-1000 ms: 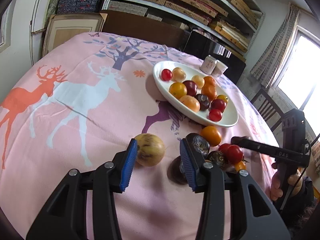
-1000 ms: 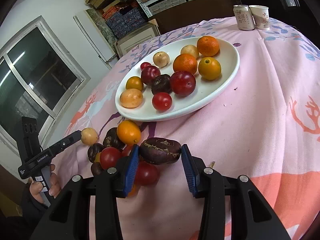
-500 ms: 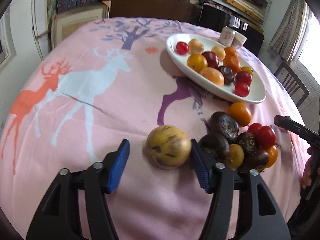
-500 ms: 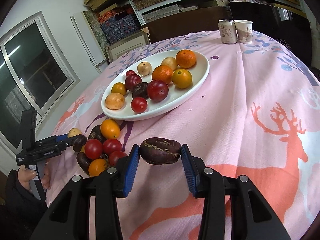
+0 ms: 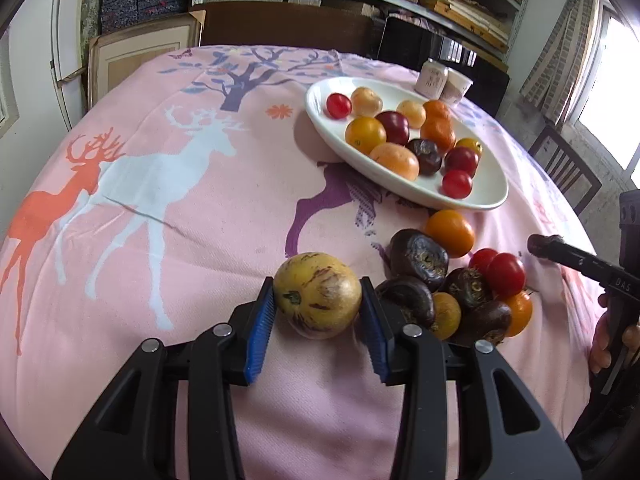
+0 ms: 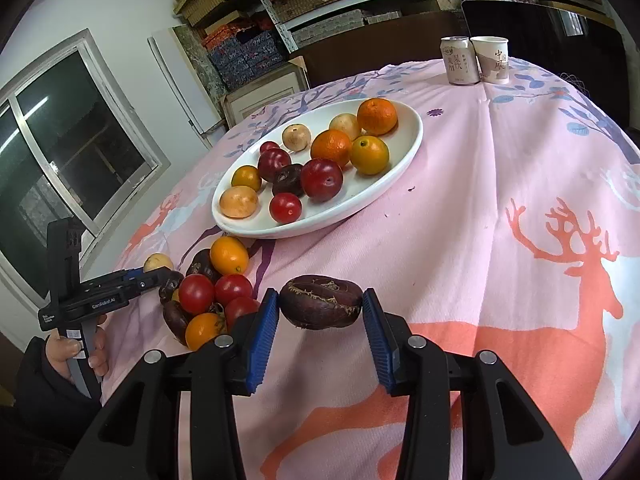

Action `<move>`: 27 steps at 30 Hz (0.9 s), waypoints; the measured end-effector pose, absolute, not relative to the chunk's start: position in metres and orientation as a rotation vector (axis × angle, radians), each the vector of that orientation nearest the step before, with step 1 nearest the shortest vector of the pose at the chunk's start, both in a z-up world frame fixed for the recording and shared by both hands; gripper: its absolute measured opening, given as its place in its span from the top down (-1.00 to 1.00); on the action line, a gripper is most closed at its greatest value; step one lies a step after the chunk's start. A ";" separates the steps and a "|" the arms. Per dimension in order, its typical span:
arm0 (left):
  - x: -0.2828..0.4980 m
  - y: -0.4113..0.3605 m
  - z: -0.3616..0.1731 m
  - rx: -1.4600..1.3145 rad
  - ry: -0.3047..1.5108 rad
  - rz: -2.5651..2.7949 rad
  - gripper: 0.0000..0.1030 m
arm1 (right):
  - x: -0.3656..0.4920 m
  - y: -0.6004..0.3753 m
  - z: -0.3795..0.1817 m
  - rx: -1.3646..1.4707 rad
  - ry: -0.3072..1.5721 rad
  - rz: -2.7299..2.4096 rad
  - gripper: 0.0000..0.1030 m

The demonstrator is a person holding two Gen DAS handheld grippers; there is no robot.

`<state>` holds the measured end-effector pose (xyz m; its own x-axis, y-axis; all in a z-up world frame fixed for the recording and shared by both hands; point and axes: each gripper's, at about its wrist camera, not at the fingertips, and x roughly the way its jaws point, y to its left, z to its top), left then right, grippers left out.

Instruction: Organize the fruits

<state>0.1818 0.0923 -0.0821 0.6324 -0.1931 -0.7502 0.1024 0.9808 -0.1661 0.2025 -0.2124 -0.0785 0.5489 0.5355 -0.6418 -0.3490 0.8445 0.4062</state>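
Pinching a round yellow fruit with brown streaks (image 5: 317, 295) between both blue pads of the left gripper (image 5: 318, 326), low over the pink deer tablecloth (image 5: 160, 208). Squeezing a wrinkled dark purple fruit (image 6: 321, 301) in the right gripper (image 6: 320, 322). Already filled partway: white oval plate (image 6: 404, 144). Left to move: small pile of red, orange and dark fruits (image 5: 468, 280) beside it.
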 end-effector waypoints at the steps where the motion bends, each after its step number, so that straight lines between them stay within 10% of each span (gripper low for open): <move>1: 0.180 0.093 -0.080 -0.121 0.861 -0.170 0.22 | 0.202 -0.213 -0.078 0.245 0.836 0.529 0.16; 27: 0.315 0.031 -0.009 -0.193 0.722 -0.242 0.21 | 0.326 -0.211 -0.002 0.268 0.625 0.389 0.16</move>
<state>0.3154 0.0310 -0.0094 0.7248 -0.2844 -0.6276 0.1519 0.9544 -0.2571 0.3262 -0.2108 -0.0020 0.7429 0.4296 -0.5135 -0.2707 0.8942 0.3564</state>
